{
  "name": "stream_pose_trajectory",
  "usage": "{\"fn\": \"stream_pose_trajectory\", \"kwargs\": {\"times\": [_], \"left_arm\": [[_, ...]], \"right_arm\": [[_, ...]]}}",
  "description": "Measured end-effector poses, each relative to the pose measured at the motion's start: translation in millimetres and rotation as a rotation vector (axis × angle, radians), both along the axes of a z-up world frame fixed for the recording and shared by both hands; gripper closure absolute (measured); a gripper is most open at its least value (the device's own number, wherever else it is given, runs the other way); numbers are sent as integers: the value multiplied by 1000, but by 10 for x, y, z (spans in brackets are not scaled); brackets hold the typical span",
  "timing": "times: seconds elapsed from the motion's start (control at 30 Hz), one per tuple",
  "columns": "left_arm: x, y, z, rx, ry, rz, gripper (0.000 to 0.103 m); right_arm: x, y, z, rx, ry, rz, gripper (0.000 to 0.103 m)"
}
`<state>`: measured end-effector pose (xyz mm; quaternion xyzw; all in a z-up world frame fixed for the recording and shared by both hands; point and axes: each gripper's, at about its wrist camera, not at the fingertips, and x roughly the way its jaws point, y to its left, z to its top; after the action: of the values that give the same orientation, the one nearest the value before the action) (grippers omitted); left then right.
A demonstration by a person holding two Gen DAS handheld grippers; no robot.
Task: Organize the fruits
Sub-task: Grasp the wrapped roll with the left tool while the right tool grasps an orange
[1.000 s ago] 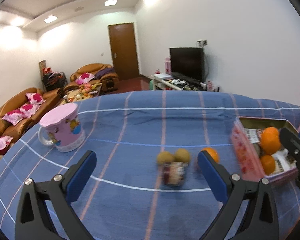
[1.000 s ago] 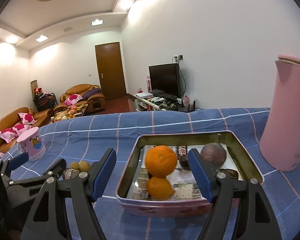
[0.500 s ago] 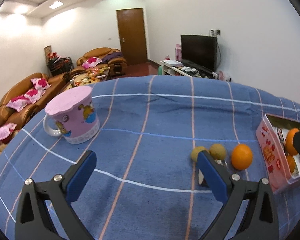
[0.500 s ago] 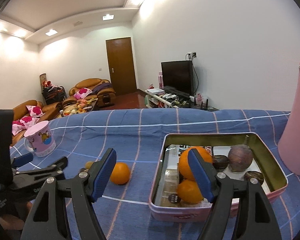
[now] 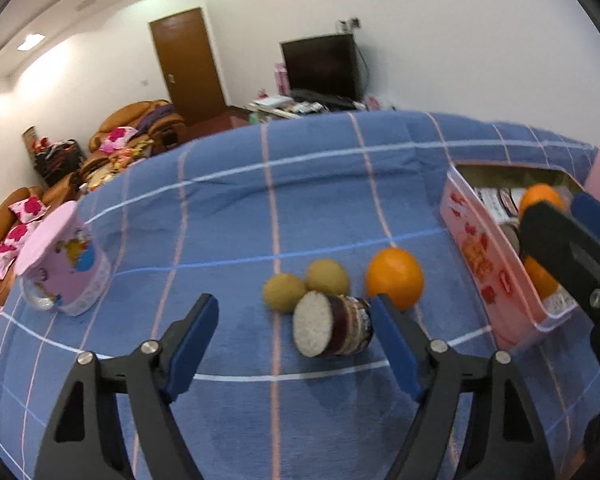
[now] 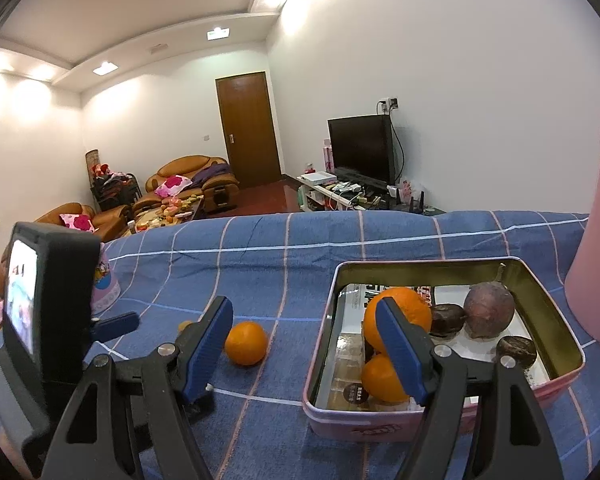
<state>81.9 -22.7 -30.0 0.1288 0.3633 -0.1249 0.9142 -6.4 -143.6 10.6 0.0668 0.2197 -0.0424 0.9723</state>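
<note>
Beside the pink tin (image 5: 496,276), on its side away from the pink bottle, the loose fruit is now framed differently than a second ago: the left gripper (image 5: 294,344) has been brought lower and nearer, and its jaws, spread to their widest then, are closing. Nothing is pressed between them yet; the small jar (image 5: 332,330) lying on its side sits in the gap, close to one pad and clear of the other. Since the orange (image 5: 395,278) and the two yellow-green fruits (image 5: 306,286) lie just beyond the jar, farther from the gripper, a pick from this cluster is judged to be the step in hand, though which item is meant cannot be told.

The right gripper (image 6: 304,350) is held spread and empty in front of the tin, unchanged over the last second.

Inside the tin, two oranges (image 6: 392,344), a round purplish fruit with a stem (image 6: 489,310) and two dark wrinkled ones (image 6: 516,351) are already gathered, so the sorting is judged partly done.

As for materials, the tin is thin metal, gold within and printed pink outside, with printed paper lying in its bottom. The oranges are smooth and glossy, the yellow-green fruits matt and round. The jar shows a pale flat end and a dark banded body. The surface is covered by a soft blue checked cloth (image 5: 320,200), slightly creased. A pink cartoon mug (image 5: 66,264) stands well away from the tin, beyond the fruit.
</note>
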Motion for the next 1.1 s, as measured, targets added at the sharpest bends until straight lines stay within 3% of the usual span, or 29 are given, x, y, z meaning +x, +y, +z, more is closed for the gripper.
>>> {"fn": "stream_pose_trajectory", "kwargs": {"times": [0.17,0.3,0.37,0.47,0.67,0.8,0.93,1.1], "left_arm": [[60,14,-80,-18,75,-2,28],[141,49,-153,-93,168,-23,49],[137,65,-145,-109,173,-23,52],[115,82,-118,-126,171,-28,67],[74,256,-47,-196,139,26,67],[-12,366,53,-165,47,76,67],[-39,571,157,-168,-8,132,67],[41,846,139,-224,7,181,67]], "right_arm": [[11,19,-1,-11,5,-3,28],[23,2,-10,-5,11,-12,28],[25,6,-13,-7,15,-12,28],[37,22,-14,-18,21,-9,28],[91,112,-17,-46,32,15,28],[171,229,-31,-83,51,52,32],[315,370,-93,-129,119,112,49],[564,528,-211,-186,224,168,50]]}}
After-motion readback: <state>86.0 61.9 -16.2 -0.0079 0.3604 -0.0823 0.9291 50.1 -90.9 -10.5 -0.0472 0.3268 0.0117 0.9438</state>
